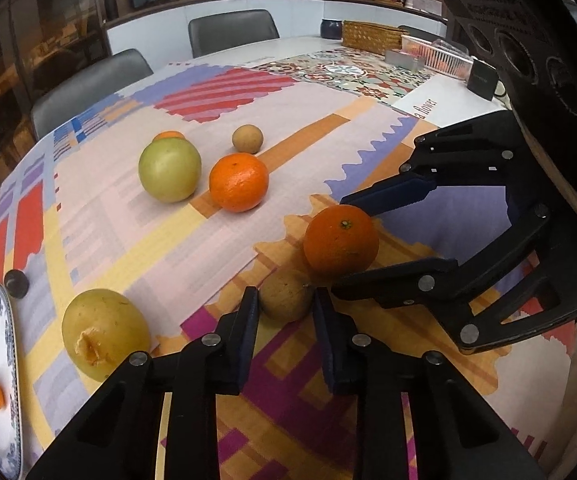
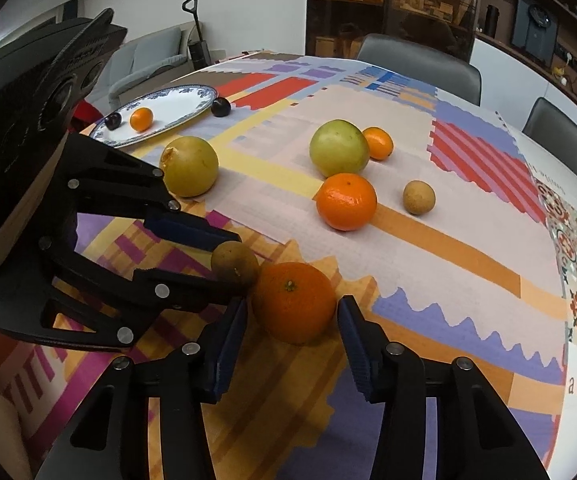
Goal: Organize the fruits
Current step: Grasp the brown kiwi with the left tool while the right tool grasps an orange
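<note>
My left gripper [image 1: 284,300] is open, its jaws on either side of a small brown fruit [image 1: 286,300] on the tablecloth; it also shows in the right wrist view [image 2: 234,266]. My right gripper [image 2: 292,312] is open around an orange [image 2: 293,302], which also shows in the left wrist view [image 1: 340,242]. Neither fruit is gripped. Farther off lie a second orange [image 1: 238,182], a green apple [image 1: 169,170], a small brown fruit [image 1: 247,139], a yellow fruit [image 1: 104,334] and a small mandarin [image 2: 377,143]. A blue-rimmed plate [image 2: 192,96] holds a mandarin [image 2: 141,119] and a dark plum [image 2: 112,121].
A dark plum [image 2: 221,107] lies beside the plate. A wicker basket [image 1: 372,36], a plastic tray [image 1: 440,54] and a black box [image 1: 482,78] stand at the far end of the table. Grey chairs [image 1: 232,30] surround it.
</note>
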`<state>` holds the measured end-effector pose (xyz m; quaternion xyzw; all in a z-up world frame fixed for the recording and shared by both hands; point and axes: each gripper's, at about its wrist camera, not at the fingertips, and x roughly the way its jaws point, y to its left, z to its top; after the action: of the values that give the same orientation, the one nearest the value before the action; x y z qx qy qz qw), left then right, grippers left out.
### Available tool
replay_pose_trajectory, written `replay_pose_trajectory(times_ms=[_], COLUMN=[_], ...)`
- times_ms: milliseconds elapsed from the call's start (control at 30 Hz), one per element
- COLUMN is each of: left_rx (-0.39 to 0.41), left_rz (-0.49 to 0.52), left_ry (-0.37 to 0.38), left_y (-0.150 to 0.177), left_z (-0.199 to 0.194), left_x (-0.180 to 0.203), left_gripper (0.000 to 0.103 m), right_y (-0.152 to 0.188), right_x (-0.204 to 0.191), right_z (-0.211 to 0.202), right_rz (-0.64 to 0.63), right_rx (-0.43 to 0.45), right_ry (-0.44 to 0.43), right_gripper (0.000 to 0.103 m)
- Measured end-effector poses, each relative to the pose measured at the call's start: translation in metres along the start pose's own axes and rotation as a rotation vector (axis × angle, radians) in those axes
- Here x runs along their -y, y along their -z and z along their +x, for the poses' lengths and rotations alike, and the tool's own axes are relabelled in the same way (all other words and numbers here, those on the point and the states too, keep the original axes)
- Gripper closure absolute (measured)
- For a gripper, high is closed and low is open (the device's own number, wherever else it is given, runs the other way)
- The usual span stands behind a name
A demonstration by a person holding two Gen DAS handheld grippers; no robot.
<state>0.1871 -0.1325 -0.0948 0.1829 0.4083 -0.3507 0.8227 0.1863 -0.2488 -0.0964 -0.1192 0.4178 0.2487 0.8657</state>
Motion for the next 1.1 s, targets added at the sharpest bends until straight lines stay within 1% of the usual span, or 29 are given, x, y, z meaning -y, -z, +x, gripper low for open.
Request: replay_pose_trajectory(times_ms=[67,133,333,633,967,1100], left_rx=[0.004,0.009,0.045,0.104,0.185,0.218], left_rz=[-0.023,-0.047,-0.136,-0.195,-0.259,-0.283], left_ry=[-0.021,-0.042,-0.085,-0.139,-0.195,-0.229], left_y=[0.001,0.003,0.007,0.014,0.026,0.032], left_z=[-0.004,-0.008,-0.026,-0.06,-0.107,-0.125], left_x=[-0.002,-0.004,-0.008,-0.006,-0.009,-0.011], left_gripper=[0.076,0.076,0.076,0.076,0.076,0.076], right_y=[-0.001,-0.001,0.0,-0.002,-0.019,-0.027], right_x=[0.001,0.001,-0.001,-0.013,-0.04,-0.053], right_z=[0.001,0.001,0.0,-0.027,-0.06,-0.07], right_rz=[0.01,0.012,0.027,0.07,0.059,0.051], right_rx=[0.001,0.001,0.005,0.067,0.153,0.19], right_ry=[-0.001,0.002,0.009,0.034,0.05,0.048], right_gripper=[0.055,0.059,0.06,0.06,0.06,0.06])
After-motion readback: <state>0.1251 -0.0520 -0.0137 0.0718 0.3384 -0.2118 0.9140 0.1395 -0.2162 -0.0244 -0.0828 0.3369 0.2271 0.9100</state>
